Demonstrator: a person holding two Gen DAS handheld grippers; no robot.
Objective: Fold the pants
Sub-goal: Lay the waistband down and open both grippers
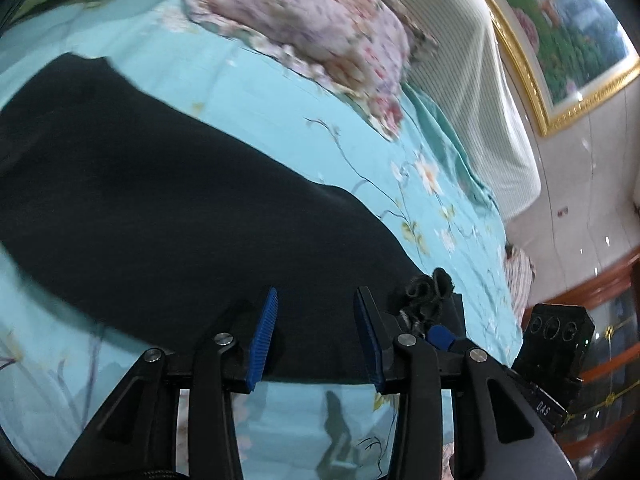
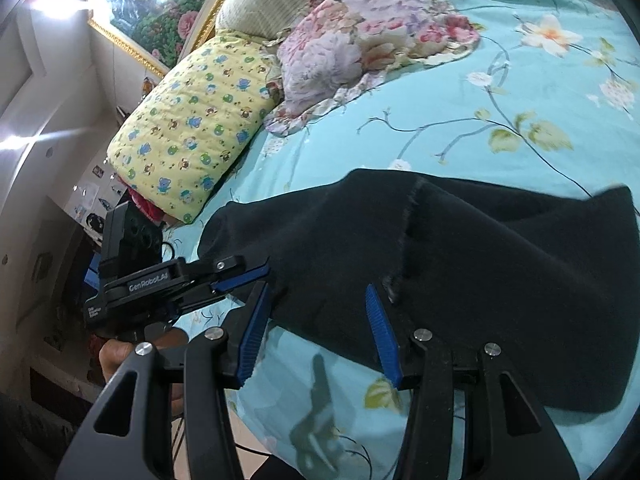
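Blue-padded jaws of the left gripper (image 1: 316, 334) stand apart with nothing between them, hovering over the near hem of the pants (image 1: 160, 200); those lie flat on the sheet (image 1: 280, 100), long axis running from the gripper up and left, well short of the floral pillow (image 1: 312, 20); some dark frayed bit sits just right of the gripper, too blurred to name. From the right wrist, the right gripper (image 2: 318, 332) is likewise spread and empty above the pants (image 2: 480, 280), whose raw edge crosses beside it; they stretch rightward, away from the yellow quilt (image 2: 192, 120). Risk, as I judge it: either gripper pinching the sheet along with the cloth, or catching one layer only, would drag the fold askew.
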